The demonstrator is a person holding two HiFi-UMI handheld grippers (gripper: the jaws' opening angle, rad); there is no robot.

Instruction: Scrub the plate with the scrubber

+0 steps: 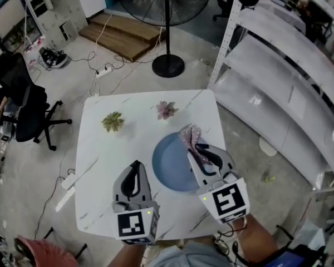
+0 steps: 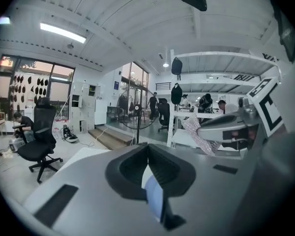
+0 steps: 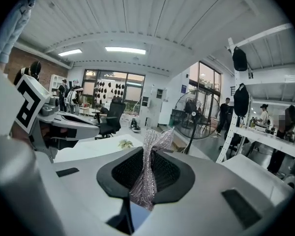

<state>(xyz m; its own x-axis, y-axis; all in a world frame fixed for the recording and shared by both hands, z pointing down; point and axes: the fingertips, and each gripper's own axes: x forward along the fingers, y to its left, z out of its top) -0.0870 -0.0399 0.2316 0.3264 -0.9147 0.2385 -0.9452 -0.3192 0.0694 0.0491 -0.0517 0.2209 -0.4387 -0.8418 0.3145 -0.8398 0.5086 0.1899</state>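
Nearest to me, my two claws hang over the near half of the white table (image 1: 100, 166). My left claw (image 1: 136, 168) is drawn narrow, its jaws meeting at the tips with nothing pinched between them. In the left gripper view a sliver of the blue plate (image 2: 155, 198) shows through the slot low between them. This claw sits just left of the plate and, from above, looks apart from its rim.

My right claw (image 1: 199, 152) is clamped on the scrubber (image 1: 190, 135), a silvery mesh cloth with a pinkish sheen. In the right gripper view the scrubber (image 3: 147, 186) stands up between the dark pads and flares out above the tips. From above, the claw and scrubber lie over the right side of the plate (image 1: 170, 168). I cannot tell whether the mesh touches the surface. The plate lies flat on the table, right of centre and toward my edge.

Farther along the tabletop are two small plants, a green one (image 1: 112, 121) on the left and a pinkish one (image 1: 166, 109) on the right, well apart from the plate.

Beyond the table a fan stand (image 1: 168, 65) rests on the floor. A black office chair (image 1: 28, 110) sits off to the left, and white shelves (image 1: 278, 65) run along the right.
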